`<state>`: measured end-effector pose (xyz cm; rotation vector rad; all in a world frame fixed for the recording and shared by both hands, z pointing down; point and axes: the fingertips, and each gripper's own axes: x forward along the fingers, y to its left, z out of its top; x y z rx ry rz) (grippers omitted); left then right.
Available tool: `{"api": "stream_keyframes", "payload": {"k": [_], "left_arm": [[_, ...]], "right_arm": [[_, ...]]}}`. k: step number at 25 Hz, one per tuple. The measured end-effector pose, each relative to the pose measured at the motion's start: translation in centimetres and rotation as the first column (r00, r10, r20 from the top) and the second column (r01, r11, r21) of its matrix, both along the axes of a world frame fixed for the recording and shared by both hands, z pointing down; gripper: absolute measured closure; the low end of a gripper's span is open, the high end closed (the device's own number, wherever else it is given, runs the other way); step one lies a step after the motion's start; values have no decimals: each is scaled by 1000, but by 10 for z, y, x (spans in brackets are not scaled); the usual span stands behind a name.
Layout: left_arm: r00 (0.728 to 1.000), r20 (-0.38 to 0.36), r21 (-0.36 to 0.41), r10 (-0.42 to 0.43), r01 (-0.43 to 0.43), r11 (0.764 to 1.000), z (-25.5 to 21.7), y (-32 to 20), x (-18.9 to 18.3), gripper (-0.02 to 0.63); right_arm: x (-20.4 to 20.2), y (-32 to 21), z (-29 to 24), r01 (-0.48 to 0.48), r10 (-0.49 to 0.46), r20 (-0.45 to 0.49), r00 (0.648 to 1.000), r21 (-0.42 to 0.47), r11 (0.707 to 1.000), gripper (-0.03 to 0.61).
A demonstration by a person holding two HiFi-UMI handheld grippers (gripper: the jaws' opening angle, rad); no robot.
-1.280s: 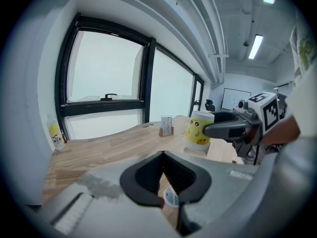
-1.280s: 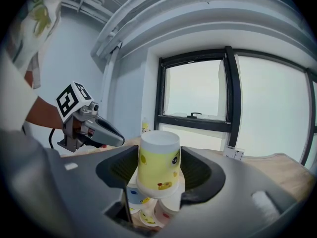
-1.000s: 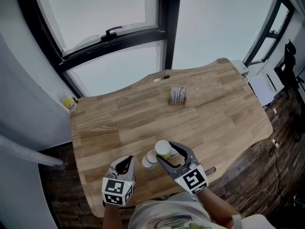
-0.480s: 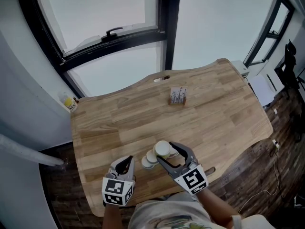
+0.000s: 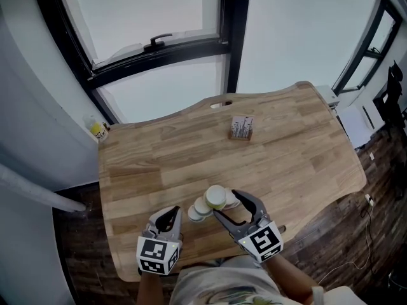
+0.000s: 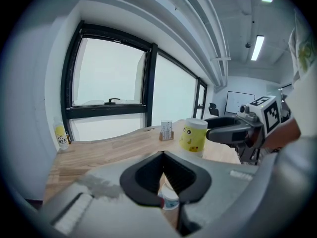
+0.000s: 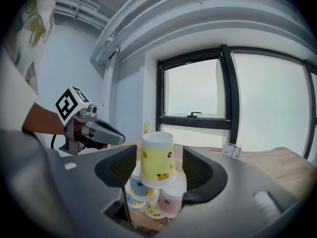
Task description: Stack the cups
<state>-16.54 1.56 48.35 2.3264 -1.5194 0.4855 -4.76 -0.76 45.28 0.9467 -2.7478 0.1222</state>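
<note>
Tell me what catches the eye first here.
A cluster of upturned paper cups sits at the near edge of the wooden table, a yellow cup topmost. The right gripper has its jaws, just opening, apart around that yellow cup without touching it. The shut left gripper sits left of the cluster.

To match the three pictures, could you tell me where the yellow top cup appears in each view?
Head view: yellow top cup, lower centre.
Left gripper view: just right of centre.
Right gripper view: centre.
Shared landmark: the card stand beyond it, in all three.
</note>
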Motion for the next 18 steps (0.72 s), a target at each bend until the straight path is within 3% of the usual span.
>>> {"api": "stream_keyframes", "payload": {"k": [4,9,12,18], "left_arm": [[999,-2,11,-44,44,999,-5,9,6,607],[995,-11,12,-103,103,995,-13,23,25,607],[991,-20,20,-130,131,991,-21,31,42,607],[987,-36,31,-154,155,987,-32,46,83,607]], "right_arm": [[9,5,0,20,-20,9,1000,-15,1000,330],[16,19,-1,77,-77,3,997,-29,997,455],[21,29,-5,111,-112,-18,994,-37,993,561],[25,49,-11,201,-203,-40,978,-38,979,577]]}}
